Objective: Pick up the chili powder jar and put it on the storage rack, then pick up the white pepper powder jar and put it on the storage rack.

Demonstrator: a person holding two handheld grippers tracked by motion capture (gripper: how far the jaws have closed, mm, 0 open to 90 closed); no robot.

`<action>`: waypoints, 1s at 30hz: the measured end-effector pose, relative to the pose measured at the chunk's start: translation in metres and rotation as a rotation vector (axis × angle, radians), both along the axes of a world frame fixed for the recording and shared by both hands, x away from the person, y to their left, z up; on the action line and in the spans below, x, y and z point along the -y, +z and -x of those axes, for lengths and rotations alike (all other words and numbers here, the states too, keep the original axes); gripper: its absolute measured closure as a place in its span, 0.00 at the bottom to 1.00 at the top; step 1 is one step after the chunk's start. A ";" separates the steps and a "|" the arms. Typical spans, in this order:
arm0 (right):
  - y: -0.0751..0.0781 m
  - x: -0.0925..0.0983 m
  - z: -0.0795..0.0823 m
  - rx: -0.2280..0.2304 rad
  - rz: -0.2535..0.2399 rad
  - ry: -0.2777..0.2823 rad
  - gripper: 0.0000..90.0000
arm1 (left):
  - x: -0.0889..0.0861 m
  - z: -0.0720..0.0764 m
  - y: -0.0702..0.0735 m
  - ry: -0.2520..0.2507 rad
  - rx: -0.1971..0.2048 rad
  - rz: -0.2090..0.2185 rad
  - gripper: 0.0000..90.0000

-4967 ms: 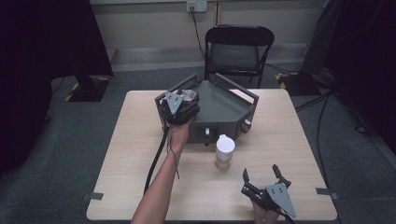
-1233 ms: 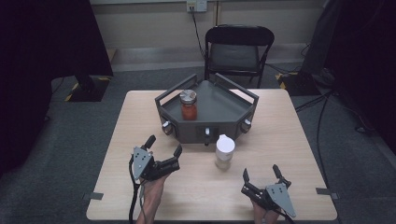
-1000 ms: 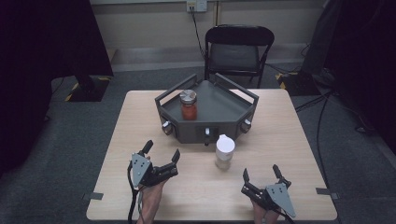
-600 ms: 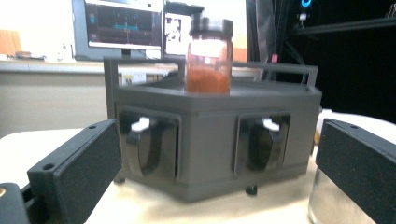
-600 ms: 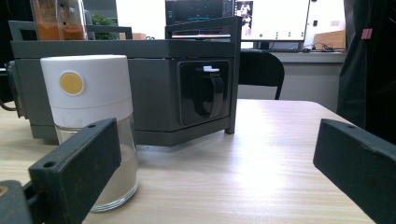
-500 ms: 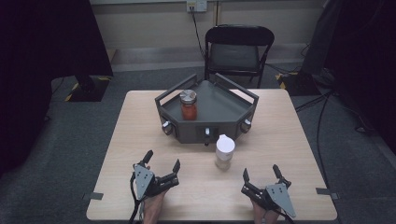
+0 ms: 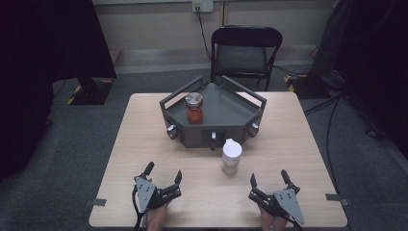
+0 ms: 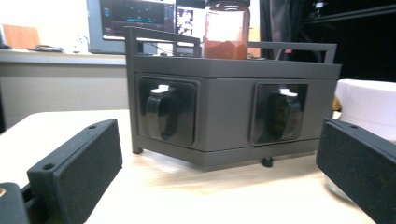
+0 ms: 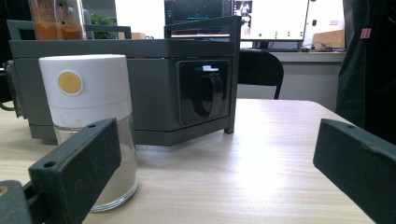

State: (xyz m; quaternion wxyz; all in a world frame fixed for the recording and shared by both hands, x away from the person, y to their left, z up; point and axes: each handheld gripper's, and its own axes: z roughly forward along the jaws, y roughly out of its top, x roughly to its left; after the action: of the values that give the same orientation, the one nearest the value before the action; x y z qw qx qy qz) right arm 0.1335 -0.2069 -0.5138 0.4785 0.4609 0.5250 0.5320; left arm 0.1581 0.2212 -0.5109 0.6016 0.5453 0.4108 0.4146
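- Left gripper (image 7: pixel 163 176): positioned at the near left part of the table (image 7: pixel 298 144), held by a hand at the near edge. Fingers (image 8: pixel 77 165) released, spread wide, grasping nothing. They point toward the far side of the table.
- Right gripper (image 7: pixel 268 183): positioned at the near right part of the table, well apart from the left gripper. Fingers (image 9: pixel 79 161) released, spread wide, grasping nothing.
- Grey tray stand (image 7: pixel 226 108): an angular dark grey unit at the centre of the far half of the table. It has a raised rail around its top and knobs set in recesses on its near faces. The left gripper view shows two recessed knobs (image 8: pixel 161 114) on the faces turned toward it.
- Red jar (image 7: pixel 194 108): stands upright on the left part of the top of the grey tray stand. It has a metal lid and red contents. In the left gripper view it rises above the top edge of the stand (image 8: pixel 227 30).
- White-capped jar (image 7: pixel 231 156): stands upright on the table just in front of the near face of the grey tray stand, between the two grippers and farther than both. It has a clear body and pale contents. In the right gripper view it stands close behind that gripper's left finger (image 9: pixel 86 93).
- Folding chair (image 7: pixel 244 50): stands on the floor beyond the far edge of the table.
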 end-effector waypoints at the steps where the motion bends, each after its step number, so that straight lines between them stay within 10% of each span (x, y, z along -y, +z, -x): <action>1: 0.000 0.000 0.000 -0.003 -0.001 0.000 0.00 | 0.000 0.000 0.000 0.000 0.000 0.000 0.00; 30: 0.001 -0.002 0.000 -0.004 0.002 -0.008 0.00 | 0.011 0.001 -0.006 0.090 -0.036 -0.047 0.00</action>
State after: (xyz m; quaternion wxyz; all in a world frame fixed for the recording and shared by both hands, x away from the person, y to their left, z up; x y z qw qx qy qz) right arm 0.1336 -0.2054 -0.5131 0.4799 0.4635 0.5247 0.5286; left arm 0.1574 0.2098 -0.5167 0.5620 0.5478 0.4355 0.4410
